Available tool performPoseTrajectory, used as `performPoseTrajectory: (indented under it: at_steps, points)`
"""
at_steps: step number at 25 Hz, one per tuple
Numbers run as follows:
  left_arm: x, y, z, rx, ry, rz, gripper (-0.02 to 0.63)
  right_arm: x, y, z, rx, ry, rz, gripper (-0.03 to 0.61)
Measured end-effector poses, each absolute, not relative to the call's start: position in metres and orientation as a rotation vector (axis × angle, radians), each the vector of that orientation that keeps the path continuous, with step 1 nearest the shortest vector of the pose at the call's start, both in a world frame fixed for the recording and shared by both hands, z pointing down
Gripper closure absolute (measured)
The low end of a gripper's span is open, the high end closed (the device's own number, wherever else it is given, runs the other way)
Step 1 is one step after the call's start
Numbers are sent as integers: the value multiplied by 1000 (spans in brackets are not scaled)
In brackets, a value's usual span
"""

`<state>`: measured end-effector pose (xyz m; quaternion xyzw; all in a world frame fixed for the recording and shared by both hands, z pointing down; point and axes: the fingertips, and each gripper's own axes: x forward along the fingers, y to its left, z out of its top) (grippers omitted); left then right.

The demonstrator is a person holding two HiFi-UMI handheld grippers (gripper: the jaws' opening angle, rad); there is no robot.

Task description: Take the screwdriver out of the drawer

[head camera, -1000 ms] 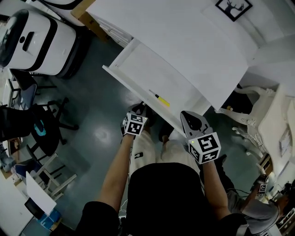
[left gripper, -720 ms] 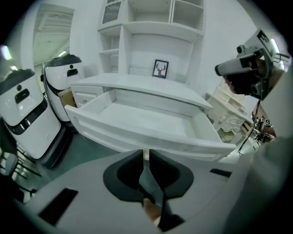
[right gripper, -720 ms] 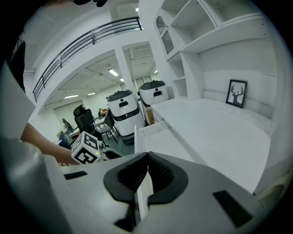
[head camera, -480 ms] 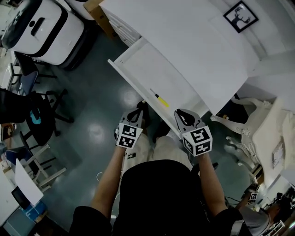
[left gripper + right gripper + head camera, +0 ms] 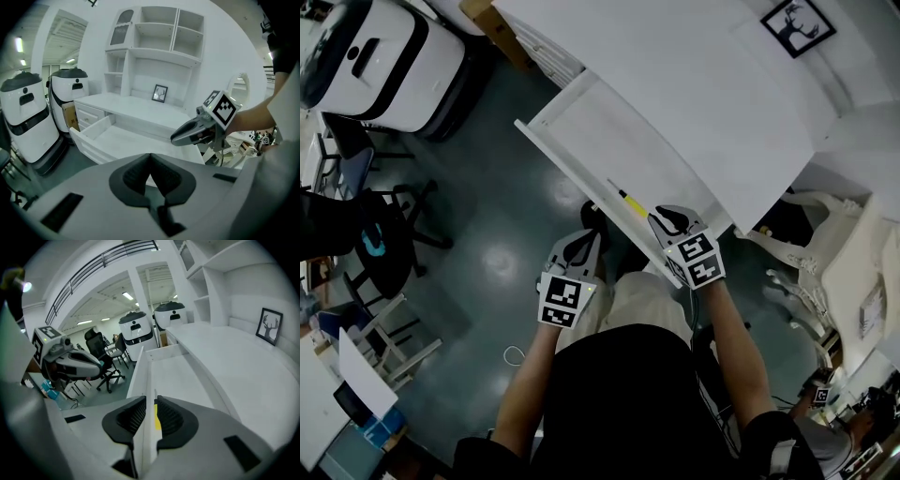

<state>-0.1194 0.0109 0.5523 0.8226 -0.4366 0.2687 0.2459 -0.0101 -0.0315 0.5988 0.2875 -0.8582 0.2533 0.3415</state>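
White drawer (image 5: 609, 131) holds screwdriver (image 5: 630, 202) along its front, handle nearest — right gripper (image 5: 664, 216) spread, left gripper (image 5: 579, 244) clenched.

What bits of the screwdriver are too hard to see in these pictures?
- The screwdriver handle: in the right gripper view only a yellow strip shows; the right claw covers the rest.
- Its metal tip: too thin in the head view.
- Whether the claw touches it: neither view tells.

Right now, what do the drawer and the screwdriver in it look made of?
Drawer: probably painted wood or board; matte white, flat square-cut panels. Screwdriver: handle looks like yellow plastic, uniform bright colour; thin shaft likely metal, too small to confirm.
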Motion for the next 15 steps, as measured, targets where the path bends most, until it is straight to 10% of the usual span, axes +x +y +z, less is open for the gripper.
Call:
performPoseTrajectory:
  at_steps: [15]
  points:
    - [-118, -7, 558, 2235, -1108, 670, 591, -41, -37, 716, 543, -2061, 656, 459]
